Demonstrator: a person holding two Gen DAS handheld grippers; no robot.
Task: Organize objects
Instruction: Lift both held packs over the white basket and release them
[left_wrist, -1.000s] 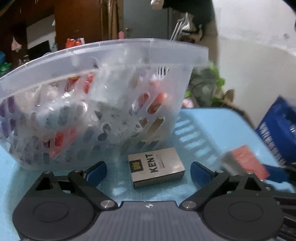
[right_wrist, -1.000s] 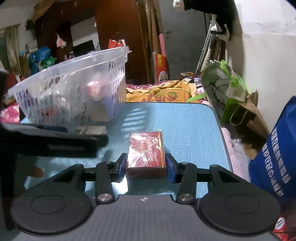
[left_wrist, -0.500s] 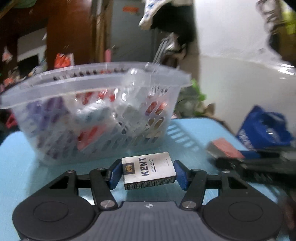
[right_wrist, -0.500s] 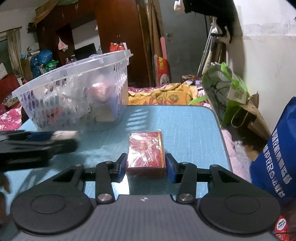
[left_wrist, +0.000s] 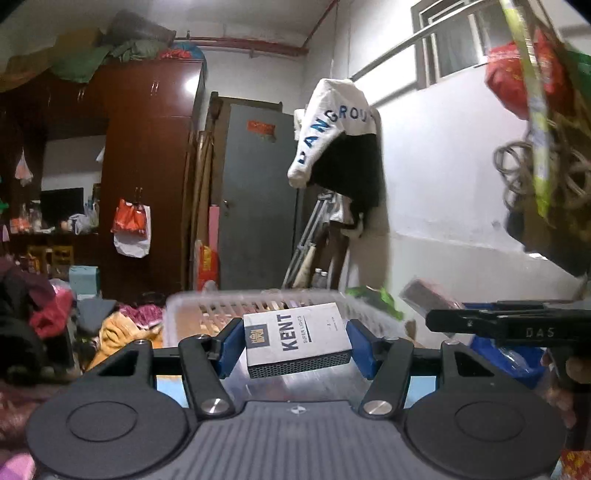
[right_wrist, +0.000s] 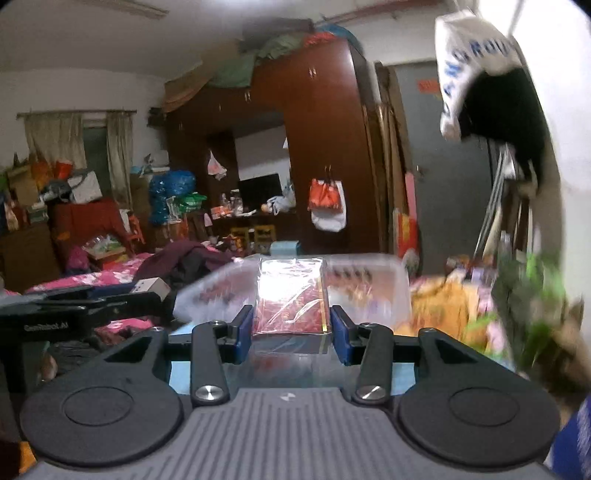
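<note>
Left gripper (left_wrist: 294, 348) clamps KENT cigarette pack (left_wrist: 295, 338); right gripper (right_wrist: 291, 334) clamps red cellophane-wrapped pack (right_wrist: 290, 302), both above clear plastic basket (left_wrist: 192, 301).

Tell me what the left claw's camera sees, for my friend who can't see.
The left claw grips a white KENT box, lifted in front of a clear plastic basket. Behind is a cluttered room with a brown wardrobe.

Your left gripper (left_wrist: 293, 345) has the Kent cigarette pack (left_wrist: 297, 338) between its pads, w/ the laundry basket (left_wrist: 207, 306) just behind & below. Your right gripper (right_wrist: 291, 328) has the wrapped pack (right_wrist: 290, 301) between its pads, basket (right_wrist: 369, 280) behind it, left gripper (right_wrist: 85, 306) to its left.
</note>
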